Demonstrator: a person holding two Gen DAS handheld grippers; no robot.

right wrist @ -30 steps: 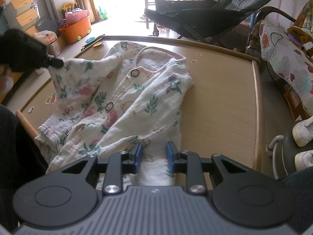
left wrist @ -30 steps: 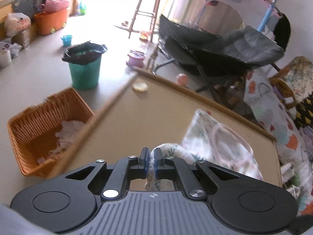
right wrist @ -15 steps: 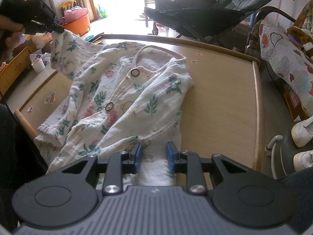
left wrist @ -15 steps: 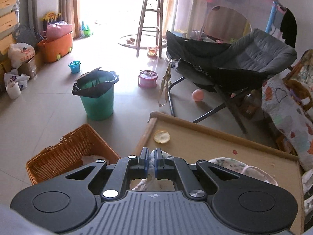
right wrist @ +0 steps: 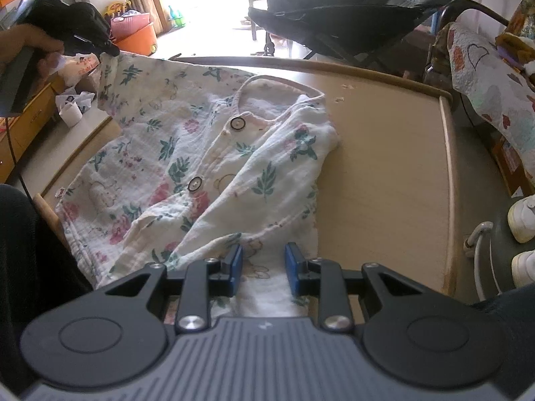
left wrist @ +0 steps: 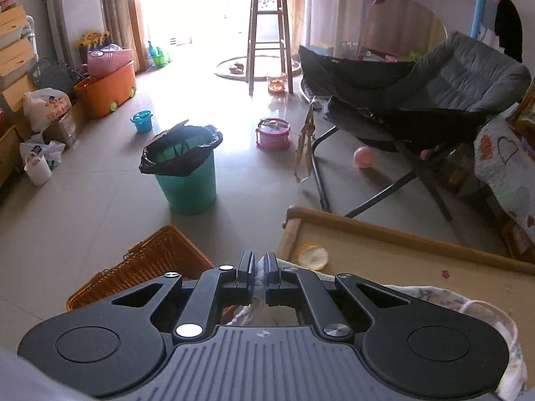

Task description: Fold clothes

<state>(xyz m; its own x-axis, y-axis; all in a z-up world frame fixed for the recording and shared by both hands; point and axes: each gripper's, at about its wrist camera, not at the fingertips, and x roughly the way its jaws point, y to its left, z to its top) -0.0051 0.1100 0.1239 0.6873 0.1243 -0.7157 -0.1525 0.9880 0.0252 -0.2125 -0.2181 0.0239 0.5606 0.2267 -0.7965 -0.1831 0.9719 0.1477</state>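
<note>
1. Tan tabletop with a raised wooden rim, in a cluttered living room with a tiled floor.
2. Floral shirt lies spread on the tabletop. Green bin and wicker basket stand on the floor beside it; folding chair behind.
3. Left hand-held gripper pinches a shirt corner, jaws nearly closed, lifting it off the left edge.
4. Right hand-held gripper, partly open, straddles the hem; grip cannot be told.

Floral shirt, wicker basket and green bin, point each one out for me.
floral shirt (right wrist: 214, 153), right wrist view, on the buttoned front panel.
wicker basket (left wrist: 150, 264), left wrist view, on its woven side wall.
green bin (left wrist: 190, 187), left wrist view, on its outer wall below the black liner.
</note>
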